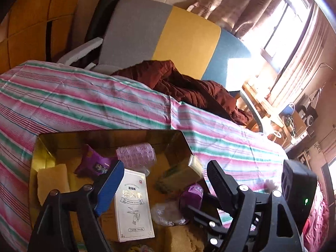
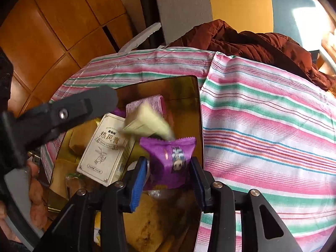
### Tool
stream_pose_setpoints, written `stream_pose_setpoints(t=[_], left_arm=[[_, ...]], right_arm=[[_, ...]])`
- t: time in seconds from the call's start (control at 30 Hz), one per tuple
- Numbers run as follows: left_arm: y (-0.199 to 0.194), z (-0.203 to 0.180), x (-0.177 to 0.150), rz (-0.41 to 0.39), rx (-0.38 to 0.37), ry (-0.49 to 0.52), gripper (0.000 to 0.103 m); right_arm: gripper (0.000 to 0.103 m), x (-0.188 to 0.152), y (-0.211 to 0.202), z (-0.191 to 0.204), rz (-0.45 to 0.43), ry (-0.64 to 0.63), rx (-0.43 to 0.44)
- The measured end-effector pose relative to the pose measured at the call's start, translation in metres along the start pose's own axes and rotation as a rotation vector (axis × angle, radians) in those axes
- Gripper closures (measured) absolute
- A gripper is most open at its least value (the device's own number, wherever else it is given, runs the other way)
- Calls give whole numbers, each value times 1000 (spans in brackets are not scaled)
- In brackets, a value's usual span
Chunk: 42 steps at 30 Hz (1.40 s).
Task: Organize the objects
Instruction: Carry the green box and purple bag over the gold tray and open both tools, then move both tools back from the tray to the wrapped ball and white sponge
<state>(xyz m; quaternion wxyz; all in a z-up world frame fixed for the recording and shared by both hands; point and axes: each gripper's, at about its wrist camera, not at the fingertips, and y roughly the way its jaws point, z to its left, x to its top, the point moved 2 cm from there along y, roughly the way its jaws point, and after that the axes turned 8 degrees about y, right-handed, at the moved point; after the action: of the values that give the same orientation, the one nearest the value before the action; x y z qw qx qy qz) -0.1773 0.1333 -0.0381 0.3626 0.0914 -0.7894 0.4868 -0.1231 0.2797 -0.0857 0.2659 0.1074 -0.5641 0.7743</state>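
Observation:
A gold tin tray (image 1: 105,133) lies on the striped sheet. It holds a white box (image 1: 134,205), a pink hair roller (image 1: 136,153), purple packets, yellow sponges (image 1: 52,180) and a cream box (image 1: 187,170). My left gripper (image 1: 163,180) stands wide open over the tray with nothing between its fingers. In the right wrist view the cream box (image 2: 147,124) is blurred, just beyond a left finger (image 2: 84,109). My right gripper (image 2: 168,180) hangs over the tray (image 2: 198,105). A purple packet (image 2: 170,157) sits loosely between its parted pads, with a small gap at the left pad.
A maroon quilted jacket (image 1: 189,88) lies bunched at the far edge of the striped sheet (image 2: 262,126). A grey, yellow and blue chair back (image 1: 184,37) stands behind it. Orange floor tiles (image 2: 52,31) show at the left, and a cluttered desk (image 1: 294,121) and bright window at the right.

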Motion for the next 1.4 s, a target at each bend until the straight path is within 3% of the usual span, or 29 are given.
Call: stream_pose_setpoints(t=[0.4, 0.57, 0.83, 1.07, 1.4], left_arm=[[-47, 7, -44, -8, 167, 66, 20], [-67, 5, -64, -27, 231, 114, 20], [-86, -1, -84, -45, 263, 139, 20], [-93, -11, -97, -47, 266, 183, 20], [-92, -29, -109, -27, 231, 241, 20]], right_arm=[[43, -23, -24, 3, -23, 35, 17], [30, -35, -36, 9, -31, 41, 15], [0, -60, -58, 20, -72, -3, -48], [0, -76, -73, 21, -117, -30, -113], [0, -85, -87, -13, -142, 60, -175]])
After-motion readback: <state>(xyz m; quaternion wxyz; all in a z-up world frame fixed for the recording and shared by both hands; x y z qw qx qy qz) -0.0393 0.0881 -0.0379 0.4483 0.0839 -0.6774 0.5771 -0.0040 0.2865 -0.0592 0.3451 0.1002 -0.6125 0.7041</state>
